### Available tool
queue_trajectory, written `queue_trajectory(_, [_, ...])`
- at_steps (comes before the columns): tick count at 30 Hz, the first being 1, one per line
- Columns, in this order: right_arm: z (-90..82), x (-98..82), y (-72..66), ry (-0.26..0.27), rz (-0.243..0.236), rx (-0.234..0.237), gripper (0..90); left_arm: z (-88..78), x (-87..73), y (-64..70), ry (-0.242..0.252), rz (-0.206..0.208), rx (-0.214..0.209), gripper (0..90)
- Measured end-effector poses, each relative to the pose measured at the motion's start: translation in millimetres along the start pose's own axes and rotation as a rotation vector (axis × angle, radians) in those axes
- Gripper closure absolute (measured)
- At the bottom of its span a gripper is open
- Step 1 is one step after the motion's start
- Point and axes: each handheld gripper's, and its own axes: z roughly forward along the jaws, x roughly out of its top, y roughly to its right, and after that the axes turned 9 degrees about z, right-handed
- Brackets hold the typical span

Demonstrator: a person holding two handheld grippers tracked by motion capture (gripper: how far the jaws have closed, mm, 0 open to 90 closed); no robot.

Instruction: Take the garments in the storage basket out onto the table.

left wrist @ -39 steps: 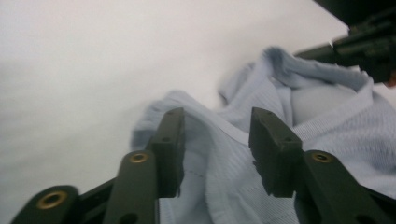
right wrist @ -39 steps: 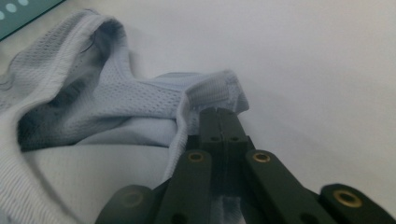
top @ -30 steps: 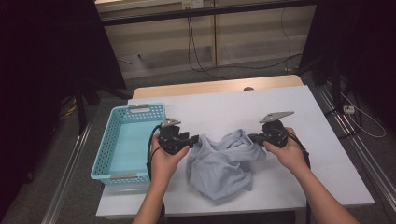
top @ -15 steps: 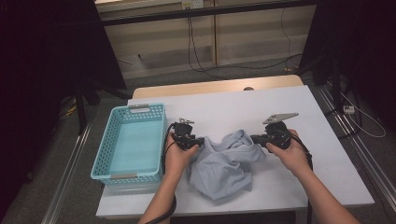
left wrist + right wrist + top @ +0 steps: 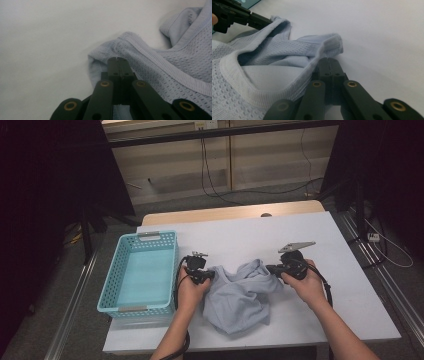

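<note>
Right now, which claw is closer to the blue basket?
The left claw. It pinches the shirt right beside the basket, while the right claw grips the shirt's far side, toward the table's middle.

One shirt [image 5: 240,295] – one basket [image 5: 140,270] – two claws.

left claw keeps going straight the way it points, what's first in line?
The shirt: the left claw is shut on its ribbed hem already. Past that fold, probably more shirt, then the right claw, though depth is unclear.
</note>
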Motion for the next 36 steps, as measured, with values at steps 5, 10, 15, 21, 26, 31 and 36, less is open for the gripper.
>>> queue_trajectory(5, [-6.0,2.0,3.8,0.024,0.013,0.004,90.0,-6.1,6.3,0.5,-0.017,-0.001,-0.02,90.0])
queue_trajectory(10, [-13.2,4.7,7.7,0.037,0.01,-0.01,90.0,-19.0,14.5,1.5,0.017,0.005,-0.041,90.0])
queue_trajectory(15, [-28.3,14.2,15.0,0.076,0.018,-0.03,90.0,-39.3,28.8,-0.5,0.06,0.007,-0.065,90.0])
queue_trajectory(21, [-38.7,24.5,18.6,0.095,0.013,-0.05,90.0,-54.2,37.7,-1.8,0.1,0.006,-0.078,90.0])
queue_trajectory(26, [-37.4,26.5,17.4,0.079,0.023,-0.035,90.0,-58.4,39.3,-0.6,0.113,0.006,-0.088,90.0])
queue_trajectory(31, [-9.9,26.7,11.9,0.066,0.04,-0.063,60.5,-54.3,34.2,1.8,0.107,0.006,-0.095,90.0])
queue_trajectory(36, [17.0,31.6,12.7,0.036,0.071,-0.031,43.2,-55.5,34.0,1.6,0.1,0.021,-0.093,90.0])
